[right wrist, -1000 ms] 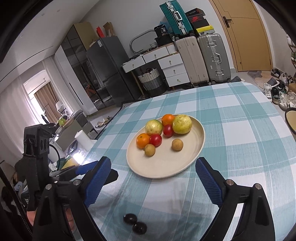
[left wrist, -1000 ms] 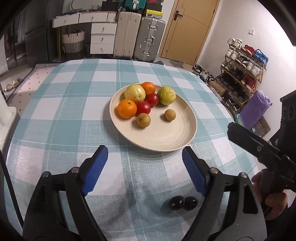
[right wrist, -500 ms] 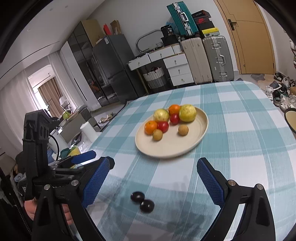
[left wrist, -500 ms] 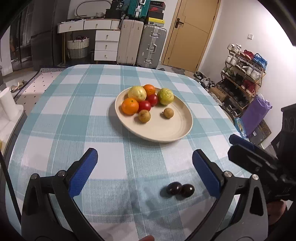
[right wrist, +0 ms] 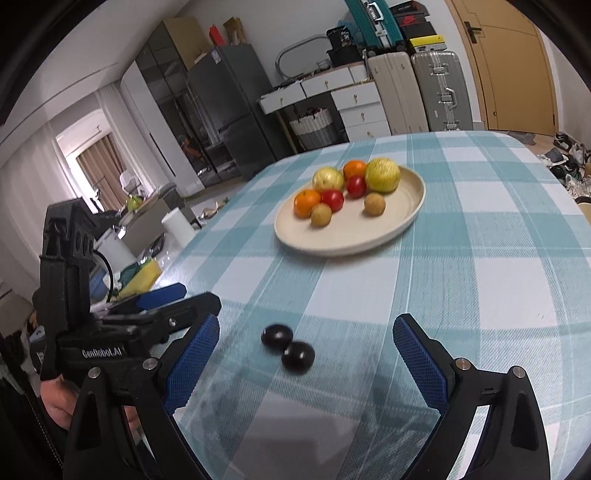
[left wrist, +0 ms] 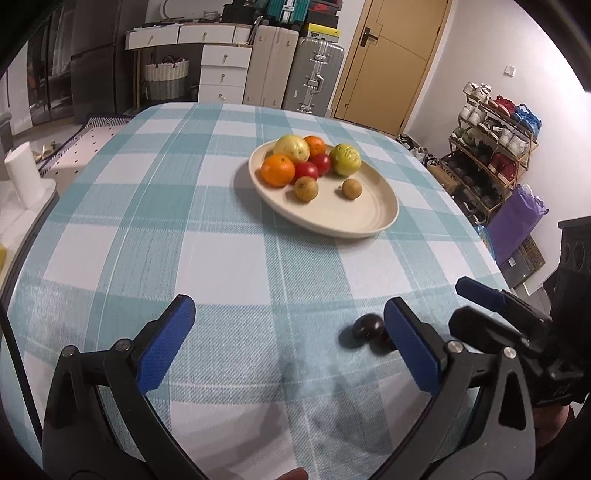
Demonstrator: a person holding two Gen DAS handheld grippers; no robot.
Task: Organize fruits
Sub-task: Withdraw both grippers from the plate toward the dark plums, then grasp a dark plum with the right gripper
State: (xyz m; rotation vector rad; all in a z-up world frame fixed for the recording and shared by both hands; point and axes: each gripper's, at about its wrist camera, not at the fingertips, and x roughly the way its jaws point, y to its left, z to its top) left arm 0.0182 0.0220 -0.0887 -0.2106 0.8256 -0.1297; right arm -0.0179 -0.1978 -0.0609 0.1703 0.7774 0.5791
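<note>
- Two dark fruits (right wrist: 288, 347) lie loose on the tablecloth (right wrist: 461, 277), touching, well short of the plate (right wrist: 406, 218).
- Plate holds seven fruits; looks like only these two are left.
- Right gripper (right wrist: 306, 354) wide, empty, straddling them.
- Left gripper (left wrist: 288, 339) wide, empty.

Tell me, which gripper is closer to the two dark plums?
Right. The right gripper frames the two dark plums; the left gripper sits beside them, plums by its right finger.

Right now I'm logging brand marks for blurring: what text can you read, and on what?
"GenRobot.AI": on the black body of the left tool, seen from the right wrist view.
Logo on the stacked shoeboxes: too small to read.
Nothing else legible.
</note>
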